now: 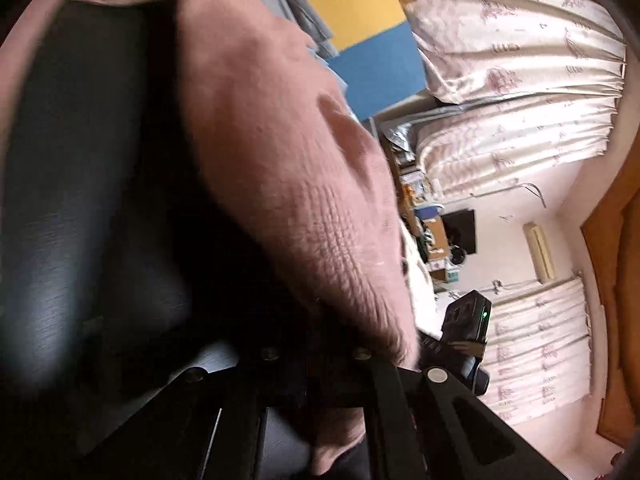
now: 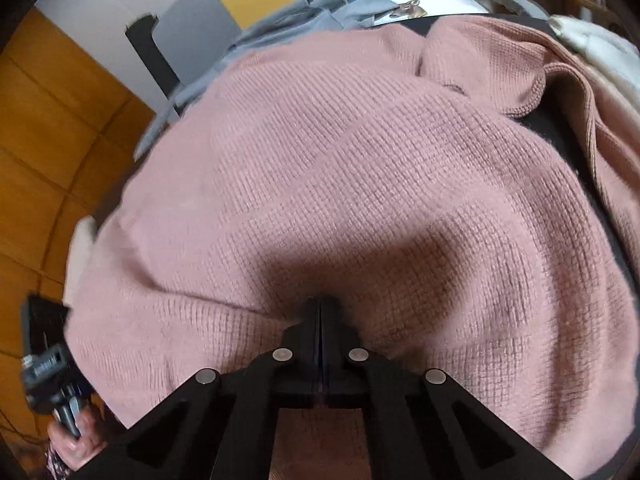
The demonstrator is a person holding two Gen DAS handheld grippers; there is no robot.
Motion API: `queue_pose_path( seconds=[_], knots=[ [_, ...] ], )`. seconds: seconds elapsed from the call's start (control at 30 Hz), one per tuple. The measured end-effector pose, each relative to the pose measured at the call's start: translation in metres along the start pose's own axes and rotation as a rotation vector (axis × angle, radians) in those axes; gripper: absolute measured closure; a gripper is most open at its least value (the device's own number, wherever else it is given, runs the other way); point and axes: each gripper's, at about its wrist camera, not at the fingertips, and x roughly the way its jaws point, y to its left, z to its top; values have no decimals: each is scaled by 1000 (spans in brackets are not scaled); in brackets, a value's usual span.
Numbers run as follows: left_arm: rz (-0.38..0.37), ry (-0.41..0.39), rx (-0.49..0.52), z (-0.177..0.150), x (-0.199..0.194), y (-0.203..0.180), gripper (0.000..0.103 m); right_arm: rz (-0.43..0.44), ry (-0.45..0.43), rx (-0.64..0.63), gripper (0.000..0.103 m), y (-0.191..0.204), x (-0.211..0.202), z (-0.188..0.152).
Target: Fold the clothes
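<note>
Pink waffle-knit sweater (image 2: 360, 168) bunches softly, pinched by right tool (image 2: 320, 308) and left tool (image 1: 320, 360).

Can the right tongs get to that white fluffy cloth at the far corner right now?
Probably not yet. The right tongs are shut on the pink waffle-knit sweater, and the white fluffy cloth lies beyond it, across the sweater's whole spread.

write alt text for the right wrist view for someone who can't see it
The right gripper, its black fingers closed together, pinches a fold of a pink waffle-knit sweater that fills most of the view. Grey clothing lies beyond it and a cream garment at upper right. At lower left, a hand holds the other gripper's handle above an orange wood floor.
</note>
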Motion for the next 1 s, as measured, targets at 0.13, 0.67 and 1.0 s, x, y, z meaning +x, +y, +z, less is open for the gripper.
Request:
queue_pose_path(
  seconds=[0.13,0.67,1.0],
  knots=[
    [22,-43,-56,-10,-35,21,99,41,14,69,103,-6,3,6],
    [74,-107,-40,-39,-105,57,77,-192,14,-143,99,52,8,11],
    [293,-80,71,-26,-55,41,62,-177,27,-136,99,60,11,18]
  ],
)
